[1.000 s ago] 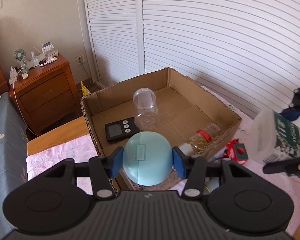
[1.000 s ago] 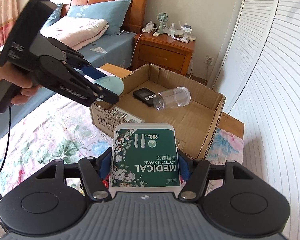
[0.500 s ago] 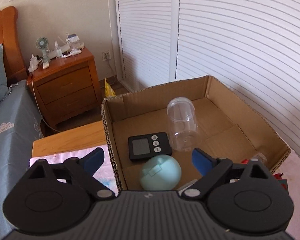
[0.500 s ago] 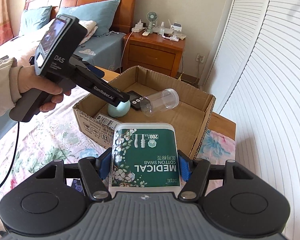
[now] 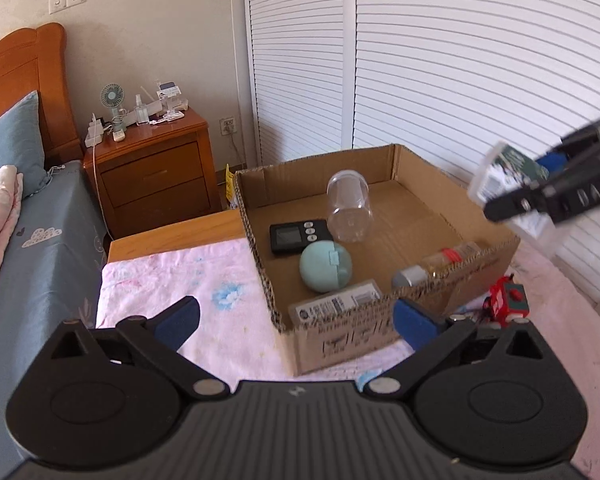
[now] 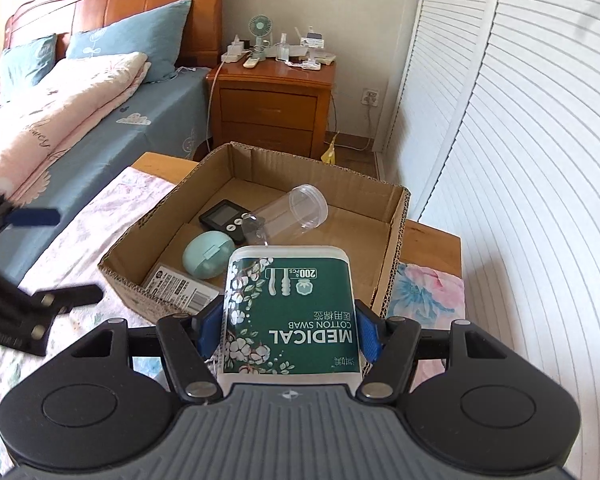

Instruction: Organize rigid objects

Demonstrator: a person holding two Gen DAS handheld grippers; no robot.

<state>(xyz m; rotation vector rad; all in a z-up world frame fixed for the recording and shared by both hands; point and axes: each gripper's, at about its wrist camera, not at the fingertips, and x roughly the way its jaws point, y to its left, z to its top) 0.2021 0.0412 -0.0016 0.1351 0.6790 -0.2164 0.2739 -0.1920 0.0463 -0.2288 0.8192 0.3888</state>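
Cardboard box (image 5: 384, 332): at my 12 o'clock — teal egg case (image 5: 326, 266) lies inside.
Left gripper (image 5: 296, 316): I see it spread wide, empty.
Right gripper (image 6: 290, 330): clamped on my cotton swab box (image 6: 290, 316) — near the cardboard box.

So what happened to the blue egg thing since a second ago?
The left tongs let go of the blue egg case. It now lies in the cardboard box, beside the black timer, and the tongs have opened and pulled back. The right tongs still hold the cotton swab box. The clear jar stayed put.
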